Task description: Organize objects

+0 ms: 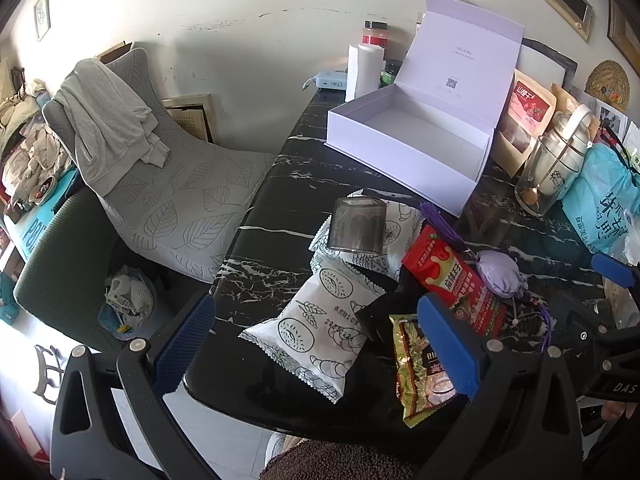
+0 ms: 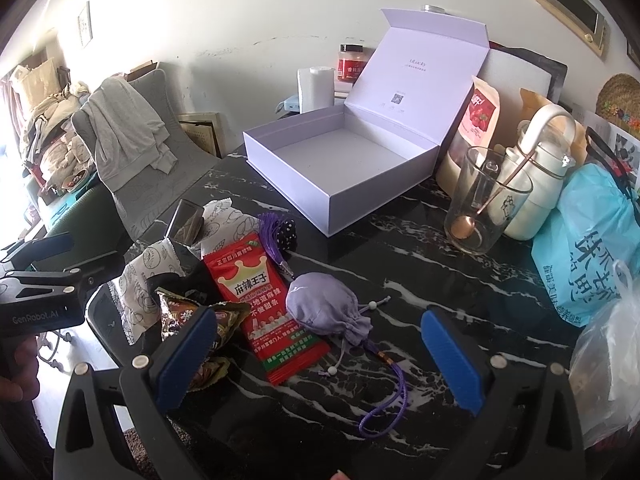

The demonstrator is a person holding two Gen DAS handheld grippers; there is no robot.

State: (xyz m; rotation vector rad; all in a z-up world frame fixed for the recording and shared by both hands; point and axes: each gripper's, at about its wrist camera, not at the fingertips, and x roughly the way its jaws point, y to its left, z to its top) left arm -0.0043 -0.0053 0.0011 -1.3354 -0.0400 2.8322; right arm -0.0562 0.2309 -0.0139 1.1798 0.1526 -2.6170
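Observation:
An open white box (image 1: 412, 148) (image 2: 340, 164) with its lid up stands at the back of the black marble table (image 1: 280, 208). In front lie white snack packets (image 1: 308, 332), a clear plastic cup (image 1: 356, 226) on its side, a red snack packet (image 1: 456, 280) (image 2: 260, 296), a gold sachet (image 1: 420, 372) and a lilac drawstring pouch (image 1: 500, 272) (image 2: 324, 300) with a purple tassel (image 2: 274, 236). My left gripper (image 1: 316, 344) is open above a white packet. My right gripper (image 2: 320, 356) is open just short of the pouch.
A glass with a spoon (image 2: 484, 204), a white jug (image 2: 536, 168), a blue bag (image 2: 592, 240) and a red-labelled pouch (image 1: 524, 120) crowd the right side. A grey chair with a draped garment (image 1: 120, 128) stands left of the table. A paper roll (image 1: 368, 68) and jar (image 2: 352, 62) stand at the wall.

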